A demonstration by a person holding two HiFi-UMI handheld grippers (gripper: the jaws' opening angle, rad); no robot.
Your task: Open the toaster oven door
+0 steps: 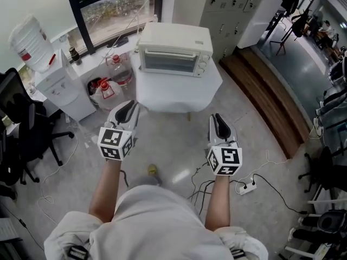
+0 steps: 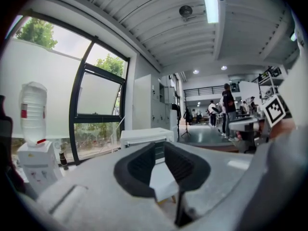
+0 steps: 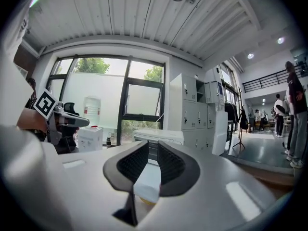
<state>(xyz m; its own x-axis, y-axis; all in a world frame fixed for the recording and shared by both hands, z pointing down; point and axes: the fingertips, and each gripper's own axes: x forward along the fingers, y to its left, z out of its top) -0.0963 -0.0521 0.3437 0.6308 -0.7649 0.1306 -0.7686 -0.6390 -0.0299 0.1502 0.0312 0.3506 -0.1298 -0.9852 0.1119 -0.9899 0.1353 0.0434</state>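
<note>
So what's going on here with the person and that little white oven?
A person stands holding a grey two-jaw gripper in each hand: the left gripper and the right gripper, both with jaws apart and empty. Ahead of them a boxy white toaster oven sits on a small white-draped table. Its glass door is shut, and neither gripper touches it yet.

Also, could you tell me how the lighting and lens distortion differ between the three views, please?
Head view: even daylight, toaster oven sharp, a pale glare patch on the floor. Left gripper view: strong fisheye bending with dark corners; the ceiling light is blown out. Right gripper view: the same fisheye bending; the window is overexposed to near white.
</note>
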